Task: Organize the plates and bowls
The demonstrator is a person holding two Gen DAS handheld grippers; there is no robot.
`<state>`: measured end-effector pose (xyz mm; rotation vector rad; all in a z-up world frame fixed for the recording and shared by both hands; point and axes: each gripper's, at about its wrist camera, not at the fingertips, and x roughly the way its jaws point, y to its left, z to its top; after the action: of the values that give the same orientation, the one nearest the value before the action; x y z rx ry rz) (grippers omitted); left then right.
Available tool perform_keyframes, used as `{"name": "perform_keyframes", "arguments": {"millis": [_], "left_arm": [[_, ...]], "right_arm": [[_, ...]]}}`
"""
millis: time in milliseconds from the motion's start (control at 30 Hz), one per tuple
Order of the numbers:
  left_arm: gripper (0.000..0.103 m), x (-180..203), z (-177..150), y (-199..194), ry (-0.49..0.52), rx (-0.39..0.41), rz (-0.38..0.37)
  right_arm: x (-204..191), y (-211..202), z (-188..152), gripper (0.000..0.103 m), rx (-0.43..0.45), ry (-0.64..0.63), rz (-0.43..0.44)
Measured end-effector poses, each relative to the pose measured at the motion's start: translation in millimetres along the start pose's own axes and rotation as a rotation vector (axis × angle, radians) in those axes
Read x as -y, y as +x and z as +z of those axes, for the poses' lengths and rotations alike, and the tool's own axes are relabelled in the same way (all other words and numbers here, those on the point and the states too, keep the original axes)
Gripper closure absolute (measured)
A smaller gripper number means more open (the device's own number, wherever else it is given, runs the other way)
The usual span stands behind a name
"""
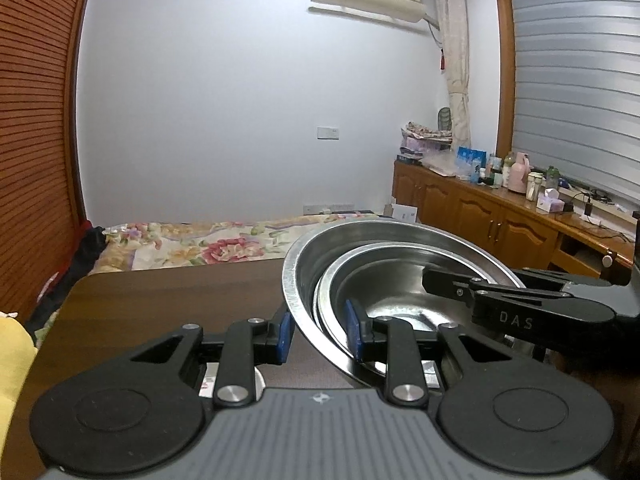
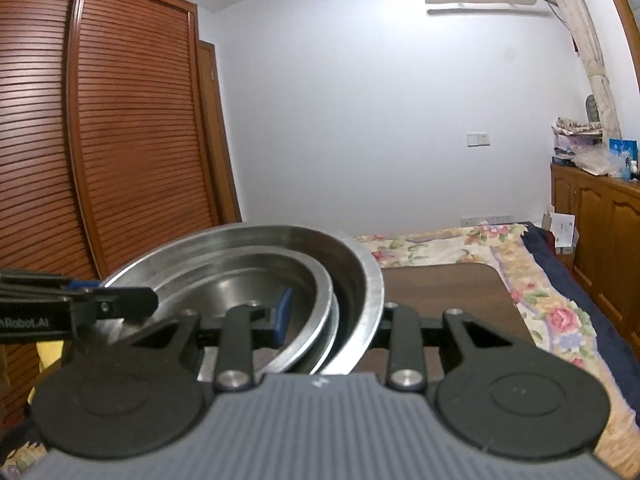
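A large steel bowl (image 1: 298,264) holds smaller steel bowls (image 1: 400,284) nested inside it, and the stack hangs just above the brown table (image 1: 160,304). My left gripper (image 1: 319,334) is shut on the stack's near-left rims, one blue pad outside and one inside. My right gripper (image 1: 452,292) clamps the opposite rim. In the right wrist view the same large bowl (image 2: 372,280) and nested bowls (image 2: 240,276) sit between my right gripper's (image 2: 334,320) pads; its outer pad is hidden behind the rim. The left gripper (image 2: 120,294) grips the far-left rim.
A bed with a floral cover (image 1: 224,244) lies past the table's far edge. A slatted wooden wardrobe (image 2: 120,140) stands on the left. A wooden cabinet (image 1: 480,216) crowded with bottles runs along the right wall. Bare tabletop (image 2: 460,292) shows right of the bowls.
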<state>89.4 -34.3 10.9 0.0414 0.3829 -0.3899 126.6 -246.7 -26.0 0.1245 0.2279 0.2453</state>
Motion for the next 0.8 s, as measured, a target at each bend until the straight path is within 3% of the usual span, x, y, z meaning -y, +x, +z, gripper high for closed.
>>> {"name": "perform_keyframes", "arguments": {"millis": [367, 800], "left_arm": [[0.073, -19.4, -2.5, -22.7, -0.020, -0.003, 0.054], [0.072, -68.0, -25.5, -17.7, -0.030, -0.027, 0.128]], "right_arm": [[-20.9, 1.8, 6.2, 0.069, -0.005, -0.021, 0.048], [-56.0, 28.4, -8.1, 0.069, -0.041, -0.056, 0.126]]}}
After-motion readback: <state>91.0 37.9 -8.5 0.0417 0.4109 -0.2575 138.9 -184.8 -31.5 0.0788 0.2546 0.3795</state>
